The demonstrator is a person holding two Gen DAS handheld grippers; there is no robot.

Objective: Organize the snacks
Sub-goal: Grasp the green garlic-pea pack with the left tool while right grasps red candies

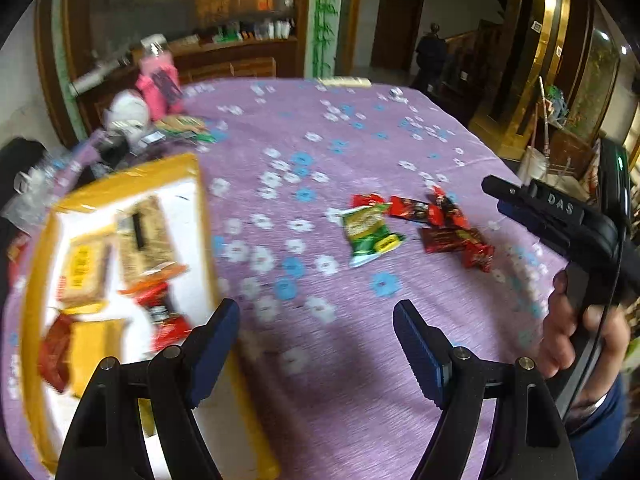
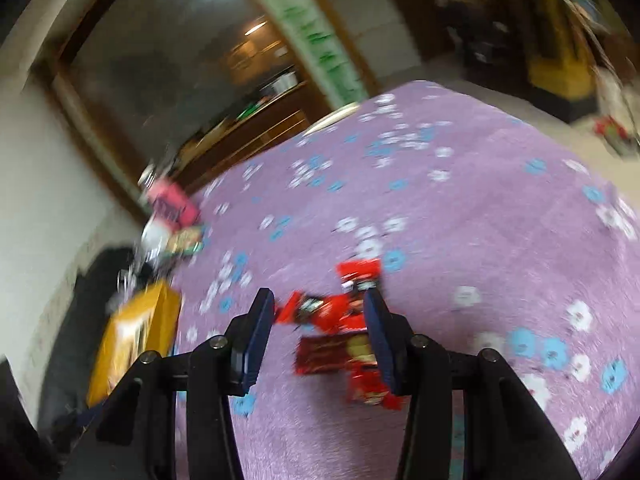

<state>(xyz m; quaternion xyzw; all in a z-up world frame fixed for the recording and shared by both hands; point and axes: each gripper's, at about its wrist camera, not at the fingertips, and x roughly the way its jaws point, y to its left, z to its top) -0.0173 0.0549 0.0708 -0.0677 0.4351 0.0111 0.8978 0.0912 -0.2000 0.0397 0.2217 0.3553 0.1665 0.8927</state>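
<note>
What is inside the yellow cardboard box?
The yellow cardboard box holds tan biscuit packets, red snack wrappers and a yellow packet. Its near end is hidden behind the left gripper.

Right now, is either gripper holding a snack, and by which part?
Neither. The left gripper stands open over bare tablecloth. The right gripper is open above the red snack packets, its pads pressing none.
</note>
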